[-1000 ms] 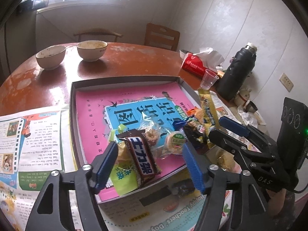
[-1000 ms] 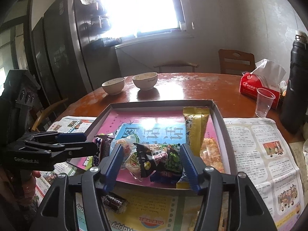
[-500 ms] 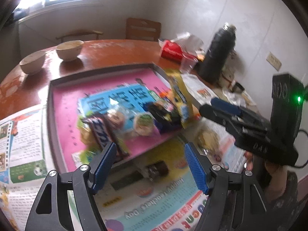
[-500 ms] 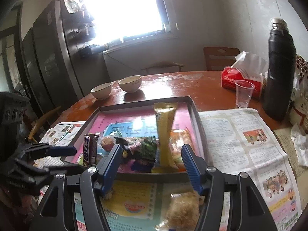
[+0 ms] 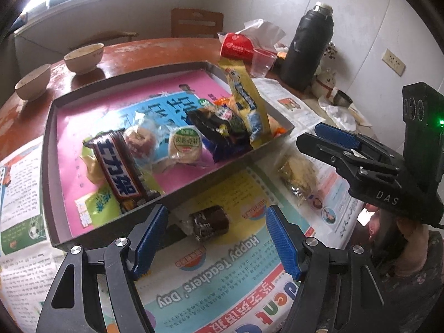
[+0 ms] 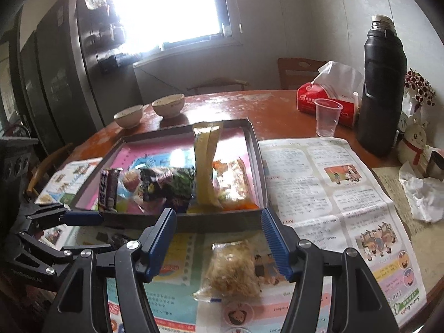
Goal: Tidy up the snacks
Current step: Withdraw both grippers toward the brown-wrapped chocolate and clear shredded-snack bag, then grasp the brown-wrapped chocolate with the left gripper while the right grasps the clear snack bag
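Pale walls, surface mottled. A bright window behind the worn brown table washes out the view; two wooden chairs stand against the far wall. A dark cabinet stands left of the window, and a socket is set in the right wall.

- The tray is dark grey, with a pink and blue sheet inside.
- The long packet is yellow.
- The tissue pack is red.
- The flask is black.
- The tabletop is reddish brown.

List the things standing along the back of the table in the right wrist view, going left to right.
Left bowl → right bowl → red tissue pack → black flask → white bunny figurine.
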